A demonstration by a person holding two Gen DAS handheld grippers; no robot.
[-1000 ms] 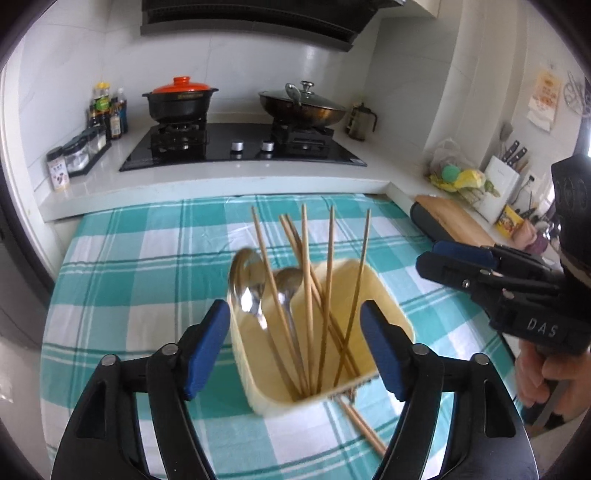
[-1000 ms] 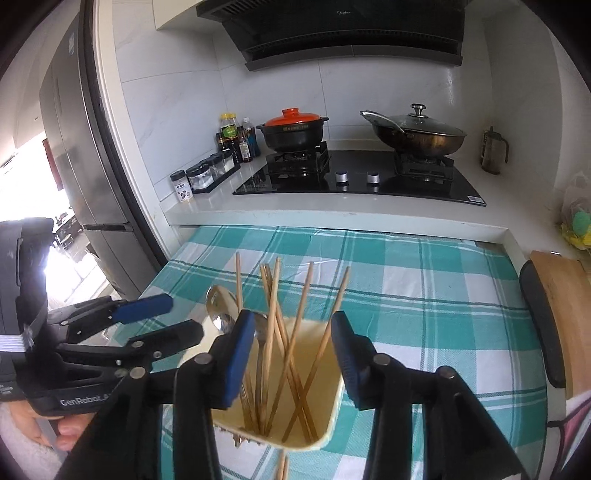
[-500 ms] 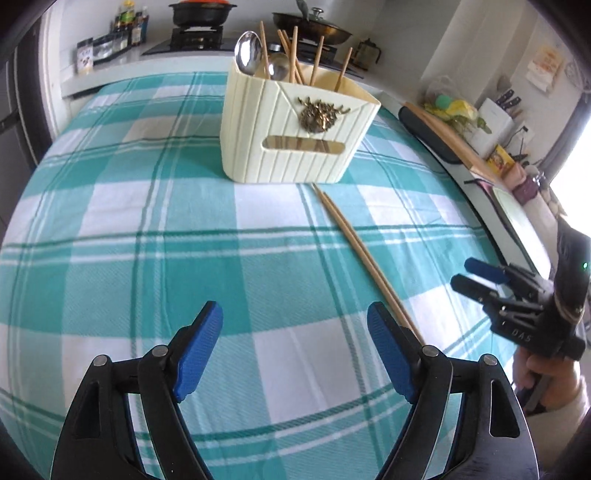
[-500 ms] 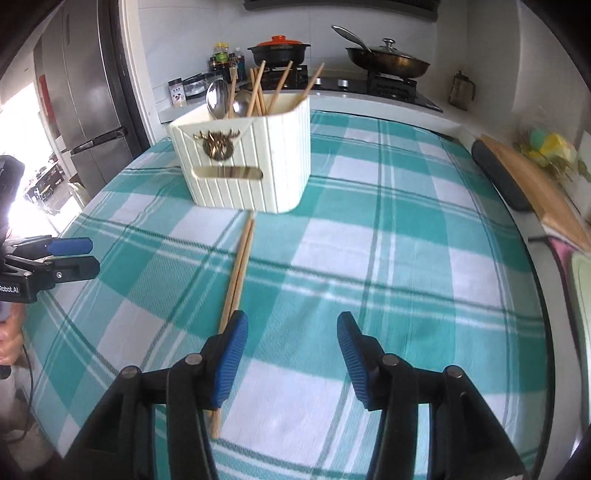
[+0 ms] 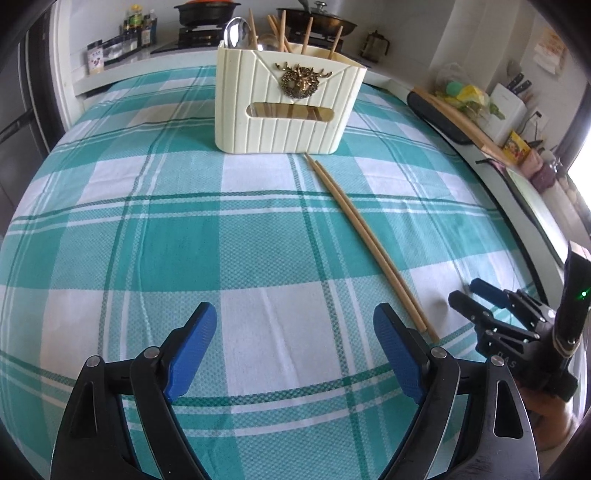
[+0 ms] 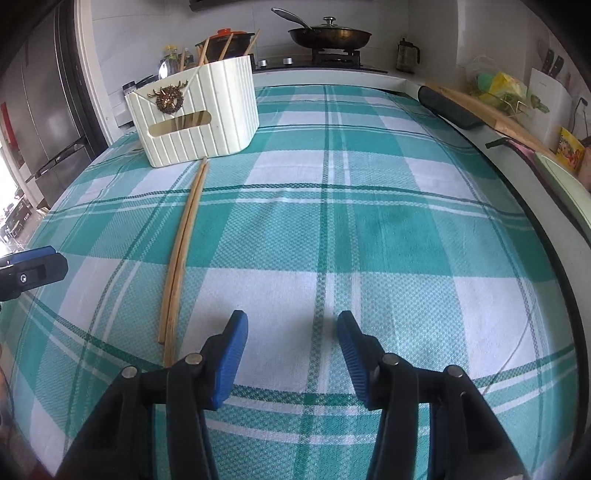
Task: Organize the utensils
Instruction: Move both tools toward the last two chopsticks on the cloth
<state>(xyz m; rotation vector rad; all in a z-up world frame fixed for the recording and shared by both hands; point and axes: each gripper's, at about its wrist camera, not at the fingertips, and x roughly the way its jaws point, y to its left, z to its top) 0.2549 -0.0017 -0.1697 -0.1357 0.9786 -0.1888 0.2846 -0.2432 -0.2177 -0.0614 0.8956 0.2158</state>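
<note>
A cream ribbed utensil holder (image 5: 288,107) with a brass deer badge stands on the checked tablecloth (image 5: 221,240), holding several chopsticks and two spoons (image 5: 236,33). It also shows in the right wrist view (image 6: 195,110). A pair of chopsticks (image 5: 365,240) lies on the cloth in front of it, seen in the right wrist view too (image 6: 183,251). My left gripper (image 5: 295,343) is open and empty, low over the cloth, left of the chopsticks' near end. My right gripper (image 6: 291,347) is open and empty, right of the chopsticks; it shows in the left wrist view (image 5: 476,295).
A counter behind the table carries a hob with a red-lidded pot (image 5: 207,7) and a wok (image 6: 328,35), plus spice jars (image 5: 122,37). A cutting board (image 6: 487,110), a knife block (image 5: 509,103) and bags sit along the right. A fridge (image 6: 48,110) stands left.
Both grippers have pulled back from above the holder and dropped low near the table's front edge. The holder now stands far ahead, and the loose chopsticks lie between the grippers.
</note>
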